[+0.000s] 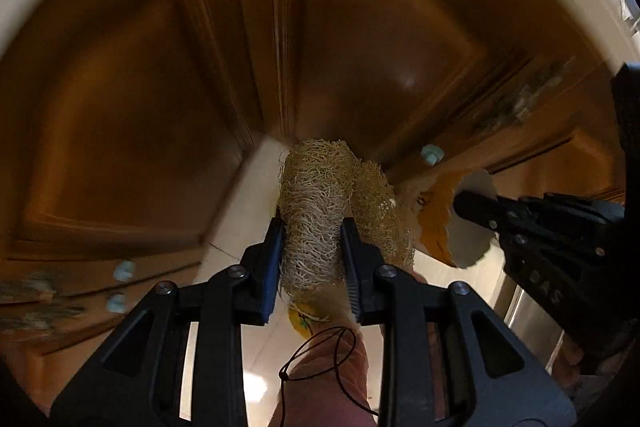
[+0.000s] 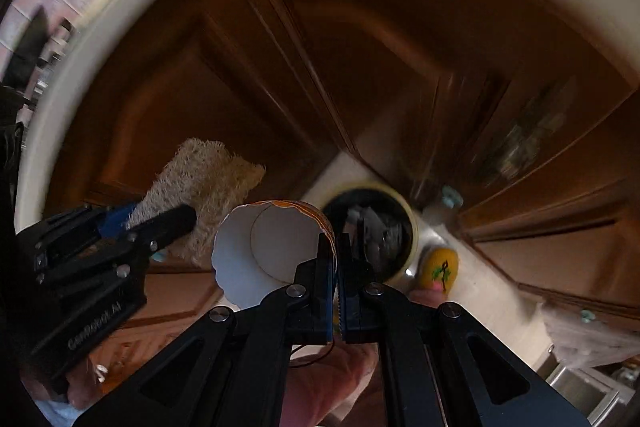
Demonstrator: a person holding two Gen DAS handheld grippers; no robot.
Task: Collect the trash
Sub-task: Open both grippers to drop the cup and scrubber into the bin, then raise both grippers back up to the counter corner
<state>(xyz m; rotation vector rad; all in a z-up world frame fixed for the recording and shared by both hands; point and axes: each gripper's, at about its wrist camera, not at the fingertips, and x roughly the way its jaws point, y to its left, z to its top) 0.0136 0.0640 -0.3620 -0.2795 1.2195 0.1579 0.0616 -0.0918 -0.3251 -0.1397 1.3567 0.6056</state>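
Left claw (image 1: 312, 239) around loofah (image 1: 316, 195), right claw (image 2: 336, 251) pinching cup (image 2: 272, 243)

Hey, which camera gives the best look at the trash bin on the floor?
The right wrist view. There the trash bin sits just beyond the right gripper, its round cream rim and dark contents in view. In the left wrist view the bin does not show; the loofah and paper cup fill that area.

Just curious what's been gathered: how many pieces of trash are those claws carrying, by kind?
Loofah sponge, in the left claw: 1
Paper cup, in the right claw: 1
Total: 2
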